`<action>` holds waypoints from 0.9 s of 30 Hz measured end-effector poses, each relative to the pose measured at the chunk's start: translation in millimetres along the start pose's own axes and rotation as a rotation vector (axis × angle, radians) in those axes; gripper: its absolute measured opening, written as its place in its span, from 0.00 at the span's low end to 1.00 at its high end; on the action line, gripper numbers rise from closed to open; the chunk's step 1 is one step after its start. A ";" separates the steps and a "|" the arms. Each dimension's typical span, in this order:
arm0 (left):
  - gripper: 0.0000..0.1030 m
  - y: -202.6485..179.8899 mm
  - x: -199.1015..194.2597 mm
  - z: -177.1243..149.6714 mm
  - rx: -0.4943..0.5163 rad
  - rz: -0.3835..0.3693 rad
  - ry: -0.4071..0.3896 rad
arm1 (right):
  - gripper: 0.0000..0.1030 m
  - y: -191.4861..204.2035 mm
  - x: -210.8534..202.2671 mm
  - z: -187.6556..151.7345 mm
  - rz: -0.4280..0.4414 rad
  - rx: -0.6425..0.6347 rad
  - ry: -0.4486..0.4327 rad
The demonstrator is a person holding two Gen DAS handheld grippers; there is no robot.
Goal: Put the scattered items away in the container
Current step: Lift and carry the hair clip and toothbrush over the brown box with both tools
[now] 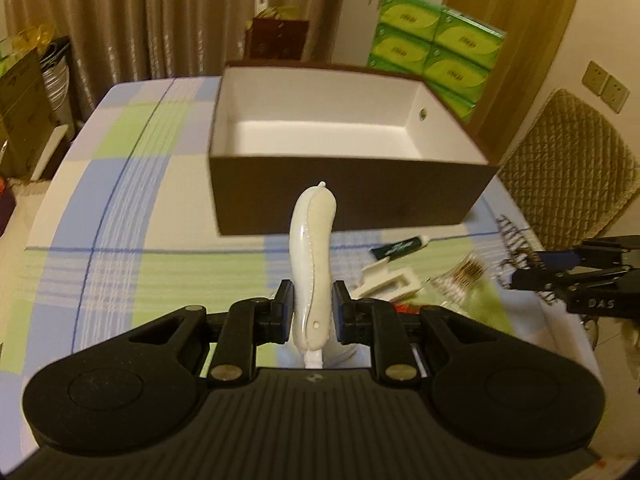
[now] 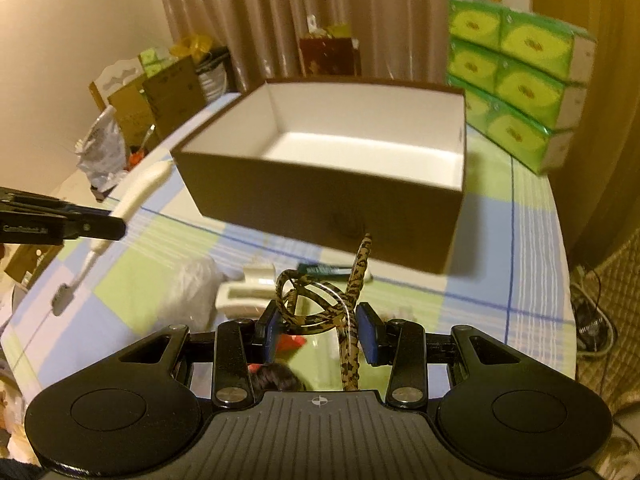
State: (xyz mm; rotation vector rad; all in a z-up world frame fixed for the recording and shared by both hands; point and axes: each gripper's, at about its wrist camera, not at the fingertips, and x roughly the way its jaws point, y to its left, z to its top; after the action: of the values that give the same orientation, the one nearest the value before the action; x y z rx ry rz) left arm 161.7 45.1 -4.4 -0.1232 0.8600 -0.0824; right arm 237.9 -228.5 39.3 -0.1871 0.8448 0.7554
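A brown box with a white inside [image 1: 352, 188] [image 2: 332, 204] stands open on the checked tablecloth. My left gripper [image 1: 313, 312] is shut on a white toothbrush [image 1: 312, 264], handle pointing up toward the box; in the right wrist view the toothbrush [image 2: 140, 188] hangs brush head down from the left gripper [image 2: 80, 226]. My right gripper [image 2: 320, 330] is shut on a leopard-print hair band [image 2: 316, 300], held above the table in front of the box. In the left wrist view the right gripper [image 1: 520, 276] is at the right edge.
A green toothpaste tube [image 1: 400, 247], a white hair clip [image 1: 384, 284] [image 2: 248, 292], a comb [image 1: 470, 274] and a clear plastic bag [image 2: 192, 284] lie in front of the box. Green tissue packs [image 2: 516, 80] stand behind it. A chair [image 1: 572, 168] is at the right.
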 end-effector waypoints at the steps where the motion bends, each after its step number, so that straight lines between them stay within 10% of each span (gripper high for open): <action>1: 0.16 -3.5 0.5 3.8 0.007 -0.007 -0.007 | 0.36 0.6 -0.2 3.7 0.003 -0.006 -0.006; 27: 0.16 -13.9 37.2 129.9 0.084 -0.084 -0.118 | 0.36 -10.3 35.9 123.5 0.037 -0.089 -0.130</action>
State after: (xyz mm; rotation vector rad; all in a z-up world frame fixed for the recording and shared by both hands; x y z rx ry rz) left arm 284.3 36.6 53.6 -0.0846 0.7324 -0.1883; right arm 335.2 -163.4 93.6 -0.2003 0.6937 0.8318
